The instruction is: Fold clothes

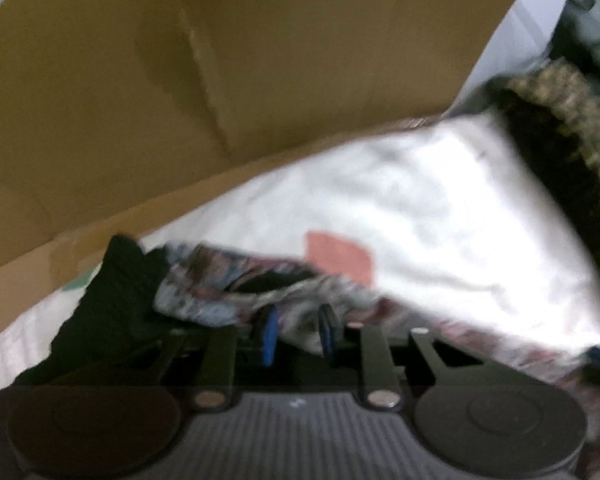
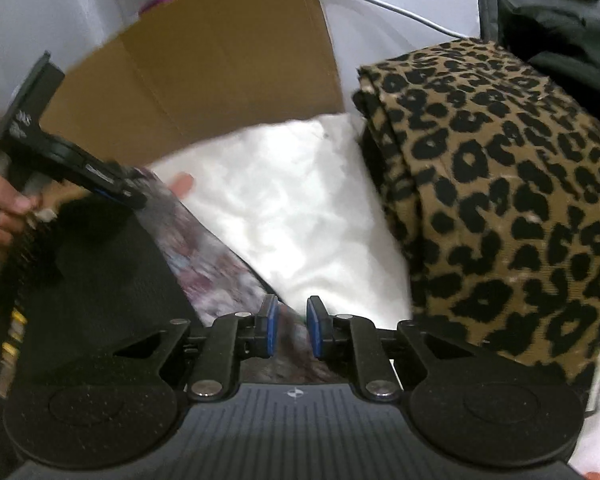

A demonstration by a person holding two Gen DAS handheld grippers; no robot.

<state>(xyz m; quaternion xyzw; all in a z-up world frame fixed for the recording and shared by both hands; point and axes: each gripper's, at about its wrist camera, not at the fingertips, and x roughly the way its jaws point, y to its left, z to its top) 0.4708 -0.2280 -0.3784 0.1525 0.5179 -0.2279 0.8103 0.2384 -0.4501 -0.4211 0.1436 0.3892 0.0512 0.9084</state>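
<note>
Leopard-print fabric (image 2: 500, 200) shows sharply only from the right tool (image 2: 292, 330); both it and the left tool (image 1: 298, 334) clamp a floral garment (image 1: 220, 280) beside a cardboard wall (image 1: 180, 80).

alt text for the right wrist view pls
The right gripper pinches an edge of a blurred, multicoloured patterned garment, while the left gripper holds its far end. Beyond lie white bedding, a folded leopard-print cloth and a cardboard box.

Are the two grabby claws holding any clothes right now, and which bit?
Both hold the patterned garment. The left gripper pinches a bunched edge; the right gripper closes on the edge at the other end.
</note>
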